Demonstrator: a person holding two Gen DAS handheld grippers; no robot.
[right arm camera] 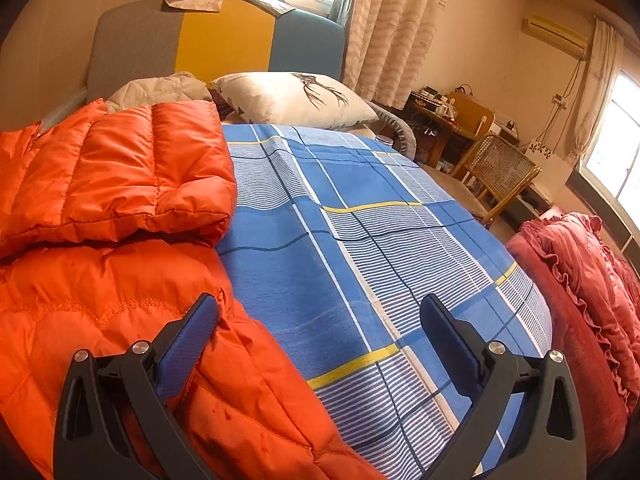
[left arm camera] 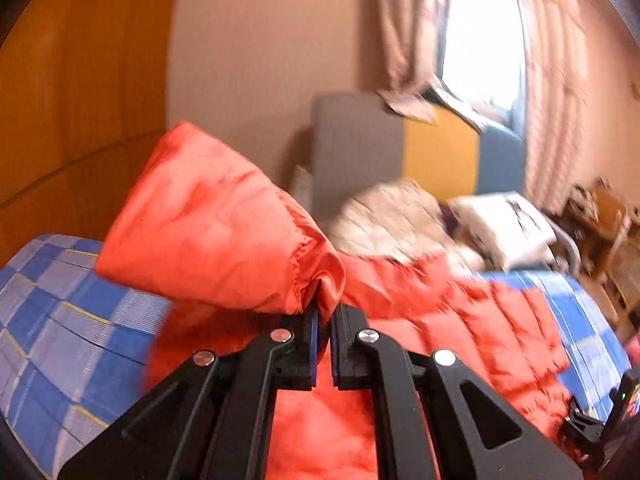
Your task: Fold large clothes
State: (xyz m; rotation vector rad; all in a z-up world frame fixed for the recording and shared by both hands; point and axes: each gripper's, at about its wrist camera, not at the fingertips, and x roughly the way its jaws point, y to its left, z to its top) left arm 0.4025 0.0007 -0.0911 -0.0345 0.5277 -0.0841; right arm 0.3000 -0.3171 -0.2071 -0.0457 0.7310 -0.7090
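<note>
Closest to me, the left tool (left arm camera: 324, 320) has its jaws pinched together on the gathered cuff of a sleeve (left arm camera: 224, 232), and the sleeve hangs lifted above the bed, bulging out to the left of the jaws. The sleeve belongs to an orange puffer jacket (right arm camera: 104, 280), which lies spread on the bed over the blue checked sheet (right arm camera: 360, 240). In the left wrist view everything past the cuff is smeared by blur, so finer detail there cannot be told.

The right tool (right arm camera: 320, 320) stands with its jaws wide apart and nothing between the pads. Its left finger (right arm camera: 188, 340) hovers over the jacket's edge; its right finger sits over bare sheet. Whether the left finger touches the fabric I cannot tell.

Just beyond, a quilted part of the jacket is folded back on itself, making a thick roll near the middle of the bed. To the right of the bed, a red ruffled blanket (right arm camera: 592, 280) lies heaped alongside.

Further up the bed sit a pale quilt (right arm camera: 160, 88) and a white pillow (right arm camera: 296, 100) with a dark print, against a headboard (right arm camera: 216, 40) in grey, yellow and blue panels. Behind that hang patterned curtains (right arm camera: 392, 32) by a bright window, with a cane chair (right arm camera: 500, 168) beside a cluttered wooden side table off to the right.
</note>
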